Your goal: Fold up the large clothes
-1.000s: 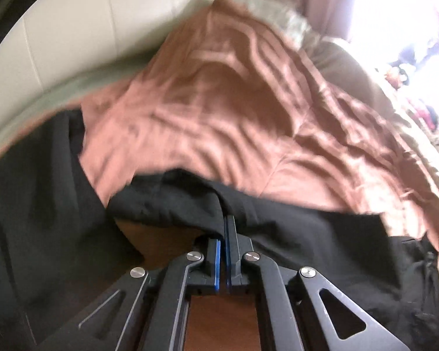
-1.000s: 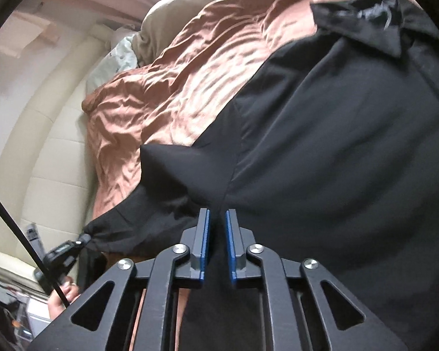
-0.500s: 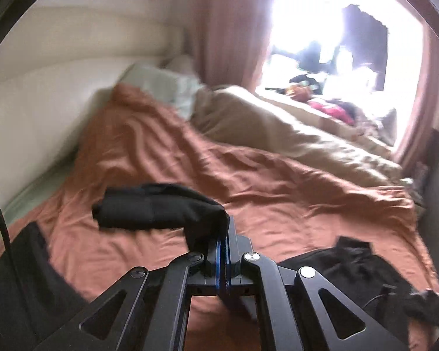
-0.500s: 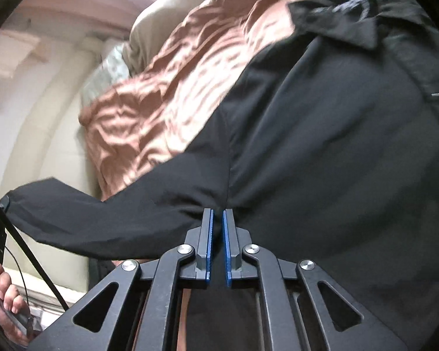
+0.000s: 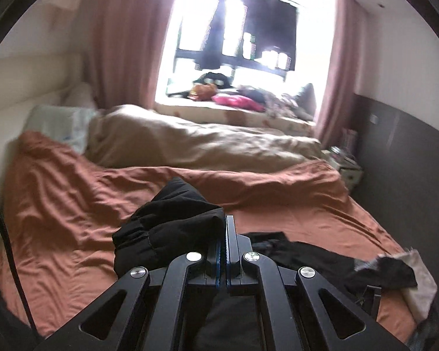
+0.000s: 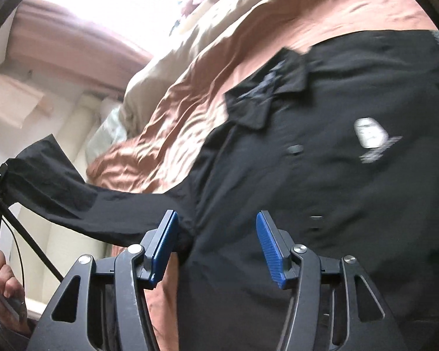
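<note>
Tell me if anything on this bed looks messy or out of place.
The black shirt lies unfolded on the rumpled orange sheet, one sleeve pulled out sideways, its cuff bunched in the shut left tool. The right tool, jaws just opened, grips nothing.

Black linkage claw [image 6: 216,245] with silver screws and ribbed blue pads [image 6: 270,248]
</note>
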`<state>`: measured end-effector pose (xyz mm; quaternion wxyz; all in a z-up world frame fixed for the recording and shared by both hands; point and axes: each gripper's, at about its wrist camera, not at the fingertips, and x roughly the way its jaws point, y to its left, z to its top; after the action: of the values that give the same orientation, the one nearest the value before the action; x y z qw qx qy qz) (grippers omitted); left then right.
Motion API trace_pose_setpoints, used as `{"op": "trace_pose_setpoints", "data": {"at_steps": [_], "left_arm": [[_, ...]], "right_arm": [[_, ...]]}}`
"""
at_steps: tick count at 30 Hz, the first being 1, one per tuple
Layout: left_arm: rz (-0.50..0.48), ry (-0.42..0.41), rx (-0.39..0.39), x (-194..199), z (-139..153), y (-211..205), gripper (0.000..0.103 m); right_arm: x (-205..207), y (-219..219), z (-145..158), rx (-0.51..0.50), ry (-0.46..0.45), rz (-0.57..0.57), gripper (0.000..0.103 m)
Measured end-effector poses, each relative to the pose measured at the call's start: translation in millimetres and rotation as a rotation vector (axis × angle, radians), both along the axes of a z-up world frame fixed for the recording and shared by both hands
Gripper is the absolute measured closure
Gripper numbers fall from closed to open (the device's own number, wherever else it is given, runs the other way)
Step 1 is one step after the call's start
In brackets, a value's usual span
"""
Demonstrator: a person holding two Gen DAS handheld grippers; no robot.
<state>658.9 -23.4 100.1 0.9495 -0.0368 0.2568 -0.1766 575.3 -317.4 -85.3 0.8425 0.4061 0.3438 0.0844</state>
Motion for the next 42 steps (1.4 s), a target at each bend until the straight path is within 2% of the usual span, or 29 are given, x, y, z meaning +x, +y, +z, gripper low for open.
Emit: {"op": "trace_pose_setpoints", "data": {"at_steps": [5,9,11,15,16,17,18,19,20,23,25,30,35,39,41,42], "left_arm": [[-0.127,0.012,0.024,-7,-2,-47,0.102],[-0.209,0.056,0.029,-3,-15,-85,0.102],[-0.253,0.080,0.042,0,-28,-106,0.102],[-0.370,0.192,0.023,12,-66,-149,0.099],[-0.399,0.242,0.036,15,-81,-162,0.090],[-0.414,0.270,0.044,15,-89,-169,0.070],[-0.425,0.296,0.054,16,-100,-174,0.057],[-0.418,0.302,0.069,15,-110,-176,0.036],[-0.407,0.296,0.078,14,-113,-177,0.028],[-0.369,0.315,0.077,17,-125,-161,0.028],[-0.323,0.331,0.058,21,-130,-136,0.028],[-0.157,0.339,0.129,25,-146,-86,0.028],[-0.051,0.402,0.108,25,-179,-29,0.031],[0.006,0.451,0.104,18,-210,3,0.032],[0.023,0.473,0.104,16,-224,13,0.035],[0.034,0.490,0.105,14,-235,18,0.036]], "right_arm": [[-30,-38,-12,0.016,0.039,-0.063,0.049],[-42,-57,-5,0.016,0.039,-0.118,0.049],[-44,-66,-6,0.041,0.047,-0.140,0.049],[-52,-85,-11,0.108,0.056,-0.182,0.049],[-51,-88,-12,0.114,0.057,-0.194,0.049],[-51,-91,-12,0.115,0.059,-0.204,0.048],[-50,-92,-13,0.115,0.061,-0.208,0.046],[-49,-93,-15,0.118,0.065,-0.209,0.041],[-47,-94,-16,0.123,0.070,-0.209,0.041],[-41,-95,-22,0.123,0.091,-0.209,0.041],[-39,-94,-22,0.112,0.102,-0.205,0.041],[-24,-85,-25,0.056,0.139,-0.189,0.041],[-4,-64,-19,-0.110,0.185,-0.144,0.041],[13,-39,-7,-0.352,0.232,-0.120,0.040],[20,-24,-2,-0.453,0.233,-0.109,0.032],[25,-15,-1,-0.516,0.230,-0.093,0.030]]}}
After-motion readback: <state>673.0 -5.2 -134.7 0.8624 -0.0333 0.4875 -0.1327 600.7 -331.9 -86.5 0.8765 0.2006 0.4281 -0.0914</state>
